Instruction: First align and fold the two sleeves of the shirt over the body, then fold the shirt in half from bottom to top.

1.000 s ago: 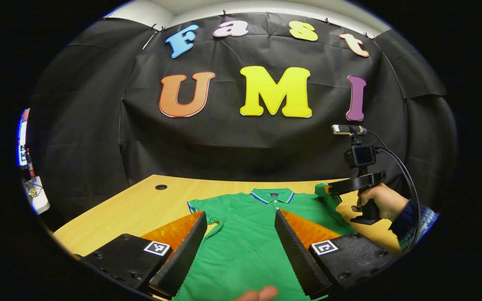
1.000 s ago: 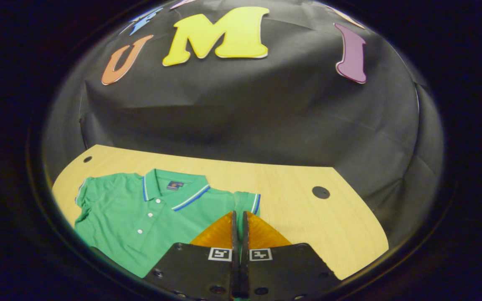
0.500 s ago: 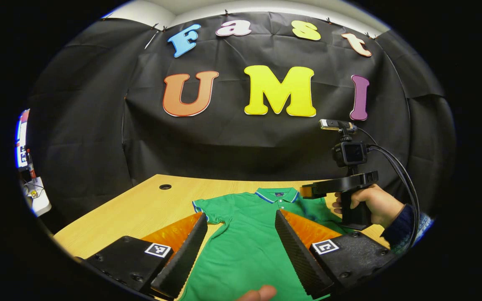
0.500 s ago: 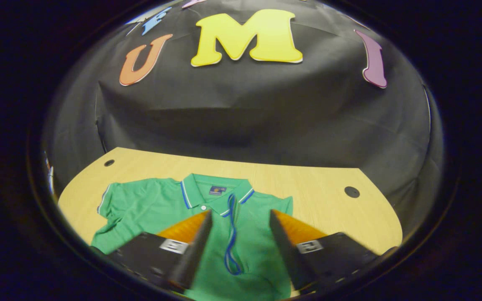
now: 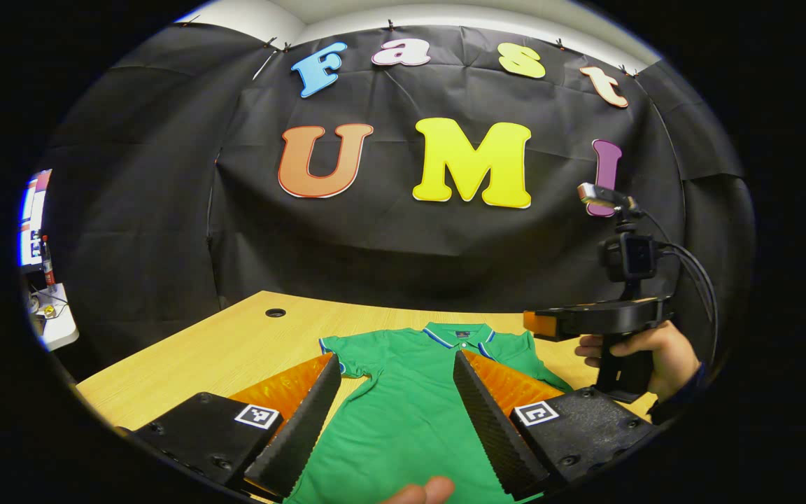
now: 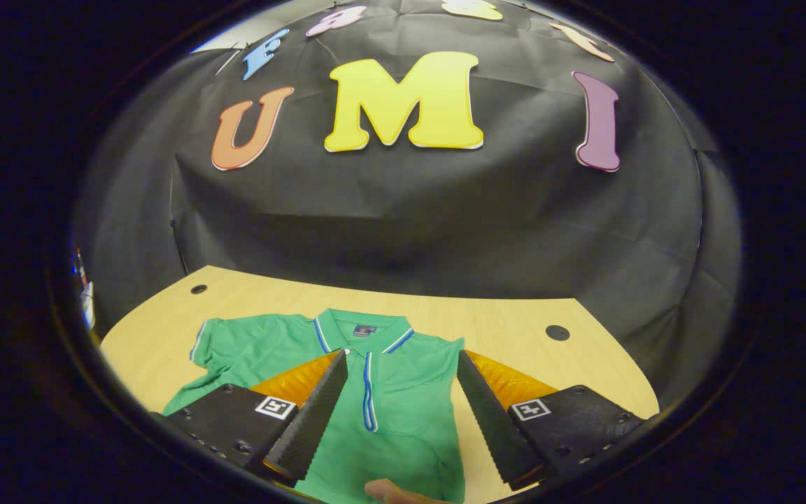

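My left gripper and right gripper both hang spread wide, empty, above the green shirt on the wooden table ahead.

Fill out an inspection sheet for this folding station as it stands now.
Surface: wooden table with two round holes in its top.
Job's things: green shirt lies flat, collar toward the wall; right sleeve folded over the body, left sleeve spread out on the table.
Clutter: nothing seen.
Grippers: left gripper open above the shirt's lower part; right gripper open above the folded sleeve, touching nothing.
Cables: black cable runs from the camera on the right gripper.
Surroundings: black cloth wall; a shelf of small things at the left gripper view's far left.
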`<move>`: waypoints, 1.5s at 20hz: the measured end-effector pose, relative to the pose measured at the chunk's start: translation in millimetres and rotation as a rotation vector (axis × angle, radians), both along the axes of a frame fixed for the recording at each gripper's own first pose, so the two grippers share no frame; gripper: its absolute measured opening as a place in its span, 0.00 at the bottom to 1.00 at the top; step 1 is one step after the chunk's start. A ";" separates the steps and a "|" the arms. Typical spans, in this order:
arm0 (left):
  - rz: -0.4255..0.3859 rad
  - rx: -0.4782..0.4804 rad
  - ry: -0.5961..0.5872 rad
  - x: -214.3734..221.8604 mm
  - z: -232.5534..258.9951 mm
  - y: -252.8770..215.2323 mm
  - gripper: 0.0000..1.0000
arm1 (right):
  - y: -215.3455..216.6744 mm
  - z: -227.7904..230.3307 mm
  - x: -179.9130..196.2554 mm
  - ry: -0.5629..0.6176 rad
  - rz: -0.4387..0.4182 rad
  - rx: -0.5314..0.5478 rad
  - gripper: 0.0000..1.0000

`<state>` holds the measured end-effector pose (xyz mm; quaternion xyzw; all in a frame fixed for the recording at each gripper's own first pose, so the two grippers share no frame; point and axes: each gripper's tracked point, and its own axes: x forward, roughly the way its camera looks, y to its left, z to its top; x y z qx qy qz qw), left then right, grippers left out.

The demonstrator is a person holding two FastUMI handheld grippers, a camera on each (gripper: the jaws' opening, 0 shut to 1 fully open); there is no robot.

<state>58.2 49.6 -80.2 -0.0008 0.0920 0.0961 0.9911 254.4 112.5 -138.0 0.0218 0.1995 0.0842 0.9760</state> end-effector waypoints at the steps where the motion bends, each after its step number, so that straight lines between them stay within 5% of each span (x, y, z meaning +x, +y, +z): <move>1: 0.006 0.008 0.005 -0.9 -0.4 1.9 1.00 | -4.8 6.7 -11.9 -0.015 0.006 0.010 0.96; 8: 0.097 0.022 0.019 7.1 -1.2 8.0 1.00 | -50.5 34.2 -110.1 -0.162 0.026 -0.043 0.95; 9: 0.101 0.028 0.051 7.1 -4.1 9.2 0.89 | -57.0 36.2 -124.1 -0.184 0.020 -0.041 0.96; 10: 0.110 0.044 0.074 3.8 -7.5 13.5 1.00 | -60.6 37.2 -138.5 -0.197 0.023 -0.035 0.95; 17: 0.188 0.067 0.212 69.1 -32.6 39.0 1.00 | -77.0 46.5 -201.3 -0.317 0.070 -0.091 0.95; 22: 0.251 0.075 0.254 131.4 -49.2 94.1 1.00 | -83.2 41.4 -211.8 -0.345 0.117 -0.069 0.95; 25: 0.332 -0.007 0.331 155.2 -82.6 128.4 1.00 | -101.6 37.6 -201.9 -0.336 0.065 -0.037 0.95; 30: 0.330 -0.101 0.427 190.5 -134.0 151.8 1.00 | -124.2 31.4 -188.5 -0.353 0.010 -0.034 0.96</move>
